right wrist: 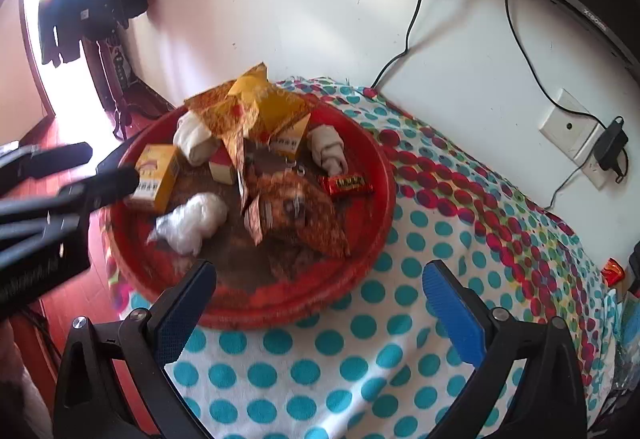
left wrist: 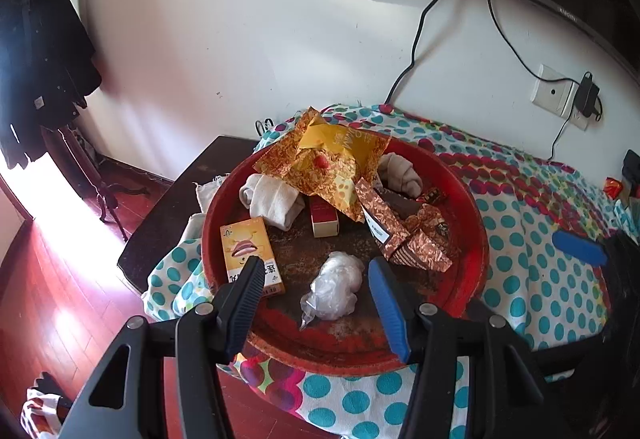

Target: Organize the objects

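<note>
While most items are already lying gathered in the round red tray (left wrist: 476, 223), sorting appearing well advanced yet unfinished: one small red wrapper (right wrist: 612, 271) sitting well apart on the dotted cloth (right wrist: 360, 359), near the far right edge. Left gripper (left wrist: 316, 271) hovering over the near part of the tray, jaws spread wide, holding nothing, straddling the crumpled clear plastic bag (left wrist: 334, 291). Right gripper (right wrist: 320, 279) hanging over the tray's near rim and the cloth, jaws likewise wide and empty. Lying inside the tray: a stiff orange cardboard box (left wrist: 252, 255) at the left, just beside the left finger; a second small box (left wrist: 324, 217), red and cream, near the middle; two soft rolls of pale cloth (left wrist: 272, 199), one on each side of the heap; a creased yellow and red-gold foil packet (left wrist: 332, 159) leaning at the back; a copper-brown foil pack (left wrist: 404, 231), angular and crinkled, at the right; a small glossy red candy (right wrist: 346, 185) beside it. Tray floor looking worn and mottled brown, rim glossy red. Cloth looking soft, printed with teal and red dots, draped over a dark table (left wrist: 168, 215). Remaining work probably amounting to collecting the stray wrapper and perhaps tidying the heap.
</note>
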A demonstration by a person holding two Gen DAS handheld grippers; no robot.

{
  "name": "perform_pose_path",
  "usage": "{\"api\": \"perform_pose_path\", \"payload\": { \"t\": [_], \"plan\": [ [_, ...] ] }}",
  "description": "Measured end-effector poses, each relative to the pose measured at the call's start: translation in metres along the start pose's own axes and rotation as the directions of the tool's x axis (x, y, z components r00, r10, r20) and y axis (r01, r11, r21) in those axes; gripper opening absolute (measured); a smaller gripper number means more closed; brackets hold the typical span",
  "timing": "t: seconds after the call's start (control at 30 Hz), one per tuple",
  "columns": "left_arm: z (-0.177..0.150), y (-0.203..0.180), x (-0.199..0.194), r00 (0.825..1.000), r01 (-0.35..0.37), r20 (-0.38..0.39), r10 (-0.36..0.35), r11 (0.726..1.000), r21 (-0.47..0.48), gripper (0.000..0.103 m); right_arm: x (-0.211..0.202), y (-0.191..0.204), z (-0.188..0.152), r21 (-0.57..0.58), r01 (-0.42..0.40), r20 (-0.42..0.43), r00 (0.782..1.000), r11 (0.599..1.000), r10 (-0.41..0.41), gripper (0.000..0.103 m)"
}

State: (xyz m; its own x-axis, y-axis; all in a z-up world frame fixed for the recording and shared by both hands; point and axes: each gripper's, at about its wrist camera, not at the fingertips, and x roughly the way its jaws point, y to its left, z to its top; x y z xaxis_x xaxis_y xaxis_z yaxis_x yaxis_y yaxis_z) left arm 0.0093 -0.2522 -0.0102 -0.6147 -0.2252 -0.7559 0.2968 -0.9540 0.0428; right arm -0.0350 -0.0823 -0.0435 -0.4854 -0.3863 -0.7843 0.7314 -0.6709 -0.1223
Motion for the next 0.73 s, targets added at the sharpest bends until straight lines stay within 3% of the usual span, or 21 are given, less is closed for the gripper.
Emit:
{"api": "perform_pose_path", "payload": {
  "t": [0.3, 0.43, 0.53, 0.73],
  "plan": [
    [-0.005, 0.000, 0.026, 0.990, -0.022, -0.141, 0.013, 0.998, -0.057, 0.056, 0.006, 0.001, -0.009, 0.010, -0.027, -0.031, 0.999, 1.000, 0.027, 0.103],
    [-0.007, 0.000, 0.029, 0.991, 0.019, -0.132, -0.027, 0.998, -0.061, 0.056, 0.012, 0.004, -0.014, 0.003, -0.031, -0.047, 0.998, 1.000, 0.031, 0.103],
    [-0.008, -0.004, 0.024, 0.996, 0.009, -0.092, -0.013, 0.999, -0.043, 0.056, 0.014, 0.006, -0.015, 0.003, -0.036, -0.053, 0.998, 0.999, 0.036, 0.103],
    [-0.004, -0.007, 0.022, 0.995, -0.020, -0.097, 0.018, 0.999, -0.026, 0.056, 0.012, 0.007, -0.014, -0.004, -0.028, -0.051, 0.998, 1.000, 0.028, 0.103]
  ]
}}
